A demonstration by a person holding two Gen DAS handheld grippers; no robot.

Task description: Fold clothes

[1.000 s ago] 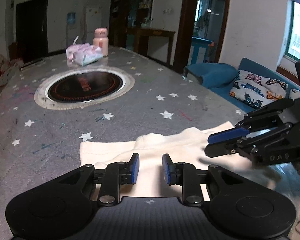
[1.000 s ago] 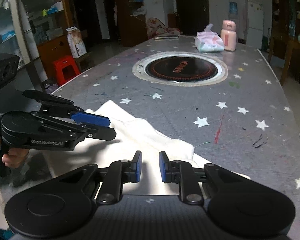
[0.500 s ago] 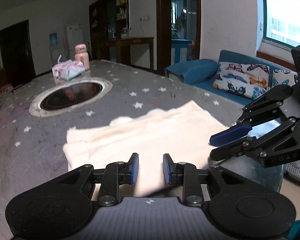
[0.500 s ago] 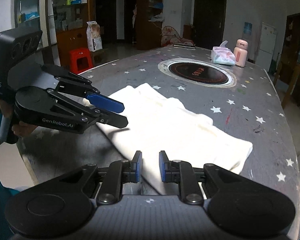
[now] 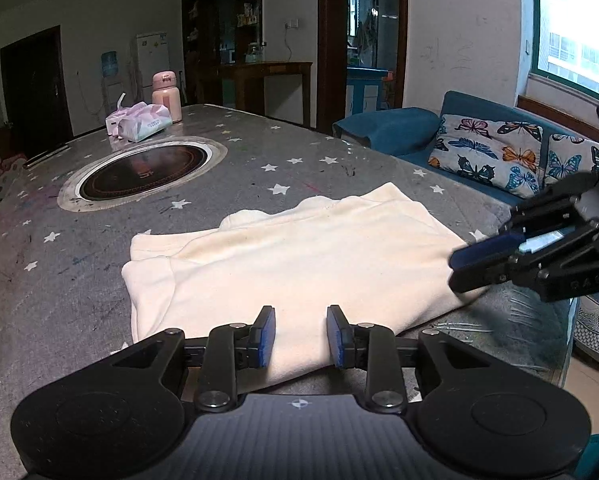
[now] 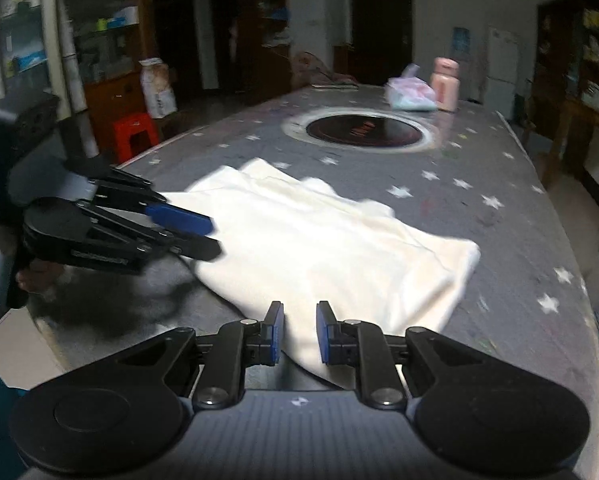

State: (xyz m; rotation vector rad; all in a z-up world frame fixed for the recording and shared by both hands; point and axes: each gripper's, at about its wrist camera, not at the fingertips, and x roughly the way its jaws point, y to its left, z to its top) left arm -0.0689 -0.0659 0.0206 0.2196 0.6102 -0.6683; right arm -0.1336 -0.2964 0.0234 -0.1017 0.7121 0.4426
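Grey star-print table (image 5: 339, 160) with a round black inset burner (image 5: 139, 168) at centre. Cream garment (image 5: 299, 256) lies folded flat at the near table edge, one hem hanging over it. Left gripper (image 5: 301, 336) – jaws parted with a moderate gap, nothing between them, poised over the near hem. Right gripper (image 6: 299, 332) – likewise parted and empty, at the opposite corner. Far end: tissue pack (image 5: 139, 122) beside a pink bottle (image 5: 166, 96).

Soft matt cream cloth garment (image 5: 299, 256) on a scuffed, star-printed tablecloth (image 5: 259, 168).
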